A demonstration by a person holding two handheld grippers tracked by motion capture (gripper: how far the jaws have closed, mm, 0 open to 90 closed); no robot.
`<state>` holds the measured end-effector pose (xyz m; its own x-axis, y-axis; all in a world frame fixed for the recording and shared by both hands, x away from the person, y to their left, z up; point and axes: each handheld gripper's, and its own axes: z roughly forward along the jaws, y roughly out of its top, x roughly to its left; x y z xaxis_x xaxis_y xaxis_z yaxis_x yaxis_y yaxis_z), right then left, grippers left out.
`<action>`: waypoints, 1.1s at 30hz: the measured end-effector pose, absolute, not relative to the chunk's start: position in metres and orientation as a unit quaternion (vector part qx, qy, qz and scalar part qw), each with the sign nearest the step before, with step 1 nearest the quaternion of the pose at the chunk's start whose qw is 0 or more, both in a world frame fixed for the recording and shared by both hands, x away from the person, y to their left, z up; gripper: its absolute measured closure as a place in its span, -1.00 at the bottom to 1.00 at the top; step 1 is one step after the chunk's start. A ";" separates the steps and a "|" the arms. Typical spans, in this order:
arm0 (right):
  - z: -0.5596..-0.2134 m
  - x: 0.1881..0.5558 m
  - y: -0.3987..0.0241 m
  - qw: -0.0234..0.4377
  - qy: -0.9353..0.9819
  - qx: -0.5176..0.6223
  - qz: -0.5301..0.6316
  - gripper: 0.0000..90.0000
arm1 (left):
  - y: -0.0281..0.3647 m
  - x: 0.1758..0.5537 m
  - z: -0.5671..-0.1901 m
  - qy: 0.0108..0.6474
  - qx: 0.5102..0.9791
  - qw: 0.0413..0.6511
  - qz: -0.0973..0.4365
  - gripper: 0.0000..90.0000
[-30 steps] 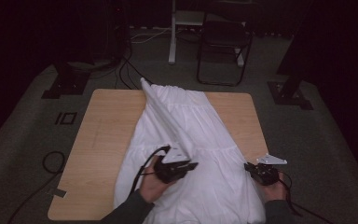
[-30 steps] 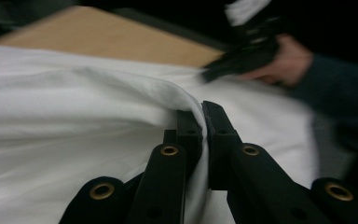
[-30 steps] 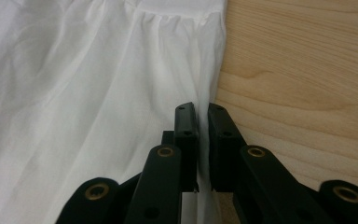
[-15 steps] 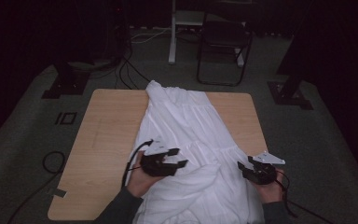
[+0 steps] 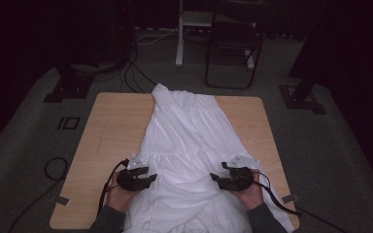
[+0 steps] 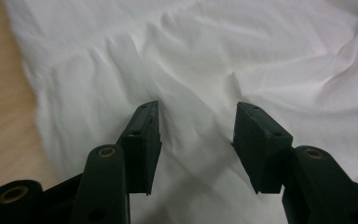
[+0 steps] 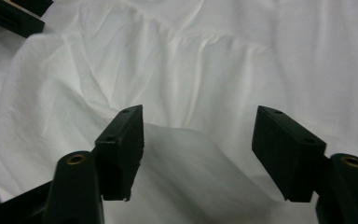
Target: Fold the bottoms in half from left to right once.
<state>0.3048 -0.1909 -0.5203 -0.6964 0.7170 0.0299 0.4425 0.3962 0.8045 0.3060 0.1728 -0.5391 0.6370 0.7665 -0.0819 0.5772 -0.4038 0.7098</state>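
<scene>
Dim grey carpet surrounds a pale wooden worktop (image 5: 102, 141) on which a white tiered dress (image 5: 189, 141) lies lengthwise, its wide hem toward the person's edge and its narrow top reaching the worktop's far edge

Nearest, two sleeved forearms come in over the worktop's near edge. The left gripper (image 5: 143, 178) sits over the dress's left border, beside bare wood, just below the gathered seam that crosses the skirt. In the left gripper view its black jaws stand apart above rumpled white cloth, nothing pinched between them; they sprang apart from clenched a moment ago and have just eased back in a little, so this gripper is released. The wood of the worktop shows at that view's left edge beside the dress's border

The right gripper (image 5: 222, 179) hovers over the dress's right part, level with the left one and well apart from it. In the right gripper view its jaws gape wide over a soft raised fold, holding no cloth; they have just been opening, released as well. The other gripper's black body shows at that view's top left corner

Beyond the worktop's far edge stand a dark folding chair (image 5: 233, 46) and a white post (image 5: 179, 34), with black cables (image 5: 131, 73) trailing across the carpet
</scene>
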 end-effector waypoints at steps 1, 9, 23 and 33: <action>-0.520 0.305 -0.191 0.163 0.819 0.354 0.420 -0.27 | 0.173 0.306 -0.539 0.406 0.828 0.365 0.130 0.14; -0.532 0.297 -0.199 0.116 0.846 0.320 0.411 0.90 | 0.159 0.304 -0.534 0.345 0.825 0.445 0.047 1.00; -0.506 0.252 -0.341 0.242 0.775 0.404 0.421 0.95 | 0.139 0.298 -0.523 0.351 0.828 0.428 0.092 0.21; -0.571 0.273 -0.344 0.181 0.796 0.444 0.370 0.92 | 0.102 0.321 -0.552 0.341 0.870 0.313 0.169 0.91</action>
<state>0.2733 -0.3444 -0.5709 -0.5401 0.8406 0.0408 0.5737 0.3323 0.7487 0.3207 0.1022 -0.5522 0.7094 0.7001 0.0813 0.4880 -0.5711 0.6601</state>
